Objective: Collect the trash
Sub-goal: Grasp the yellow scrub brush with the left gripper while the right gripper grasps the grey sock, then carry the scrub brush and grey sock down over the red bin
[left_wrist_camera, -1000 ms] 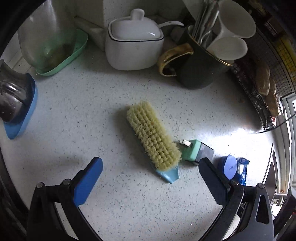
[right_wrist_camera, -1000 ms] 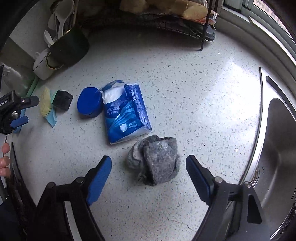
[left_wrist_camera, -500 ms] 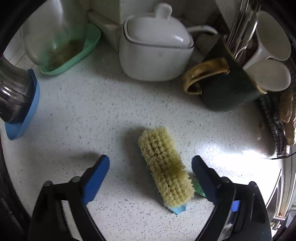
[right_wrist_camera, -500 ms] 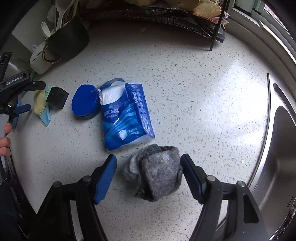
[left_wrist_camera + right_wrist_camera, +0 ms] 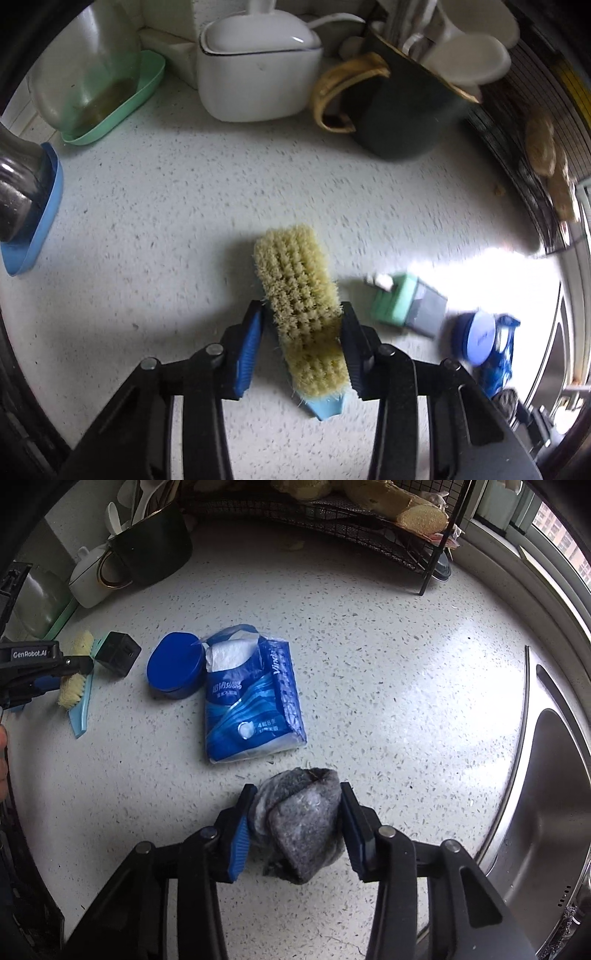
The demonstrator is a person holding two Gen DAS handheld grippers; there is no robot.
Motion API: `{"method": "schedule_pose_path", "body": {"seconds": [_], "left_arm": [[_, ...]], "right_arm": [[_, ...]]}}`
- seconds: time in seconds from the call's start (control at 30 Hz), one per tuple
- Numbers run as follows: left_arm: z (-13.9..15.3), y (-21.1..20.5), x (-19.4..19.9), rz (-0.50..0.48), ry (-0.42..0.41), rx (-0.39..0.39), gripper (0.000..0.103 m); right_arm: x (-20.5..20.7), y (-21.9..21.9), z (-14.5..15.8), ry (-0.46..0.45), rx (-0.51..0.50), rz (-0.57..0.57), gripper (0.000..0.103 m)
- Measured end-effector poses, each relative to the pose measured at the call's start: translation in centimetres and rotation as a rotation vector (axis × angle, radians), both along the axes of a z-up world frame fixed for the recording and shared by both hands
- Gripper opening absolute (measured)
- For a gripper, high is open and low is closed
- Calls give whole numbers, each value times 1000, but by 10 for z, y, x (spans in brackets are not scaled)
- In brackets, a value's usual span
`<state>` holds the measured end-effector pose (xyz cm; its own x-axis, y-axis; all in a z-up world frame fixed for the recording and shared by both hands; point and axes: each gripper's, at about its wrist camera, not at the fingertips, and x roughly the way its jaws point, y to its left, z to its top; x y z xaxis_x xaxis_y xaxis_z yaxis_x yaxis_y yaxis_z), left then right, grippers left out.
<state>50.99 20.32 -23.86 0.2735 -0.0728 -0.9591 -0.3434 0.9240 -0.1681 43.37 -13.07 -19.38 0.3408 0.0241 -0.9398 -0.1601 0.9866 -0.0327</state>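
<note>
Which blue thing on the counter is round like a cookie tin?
The round blue tin, lying flat beside the blue tissue pack. The pack is a soft, rectangular wrapper with white tissue showing; the tin is a smooth, solid oval.

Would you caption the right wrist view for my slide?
Right gripper closing around a grey rag on the speckled counter.

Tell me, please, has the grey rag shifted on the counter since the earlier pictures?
No. The grey rag lies just below the tissue pack, as before; only the right hand-held gripper has just been closing onto it.
</note>
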Motion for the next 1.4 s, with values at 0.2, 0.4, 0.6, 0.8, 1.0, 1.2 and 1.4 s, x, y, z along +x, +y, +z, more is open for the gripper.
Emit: {"method": "schedule_pose_path", "body": {"seconds": [0.2, 0.4, 0.6, 0.8, 1.0, 1.2, 1.4], "left_arm": [[7, -30, -49, -91, 29, 1, 36], [32, -74, -105, -202, -3, 19, 35], [64, -101, -157, -279, -57, 4, 35], [91, -140, -178, -376, -124, 27, 35], [107, -178, -221, -462, -175, 45, 35], [117, -213, -287, -514, -220, 59, 35], [117, -248, -348, -560, -243, 88, 35]], "right_arm": [[-12, -2, 4, -6, 25, 24, 30], [-41, -5, 16, -55, 50, 27, 27], [-85, -18, 31, -90, 87, -16, 27], [-133, -34, 59, -150, 103, -2, 27], [-190, -54, 79, -198, 106, -11, 27], [-249, -73, 84, -228, 131, -28, 27], [-310, -94, 81, -258, 144, -54, 27]]}}
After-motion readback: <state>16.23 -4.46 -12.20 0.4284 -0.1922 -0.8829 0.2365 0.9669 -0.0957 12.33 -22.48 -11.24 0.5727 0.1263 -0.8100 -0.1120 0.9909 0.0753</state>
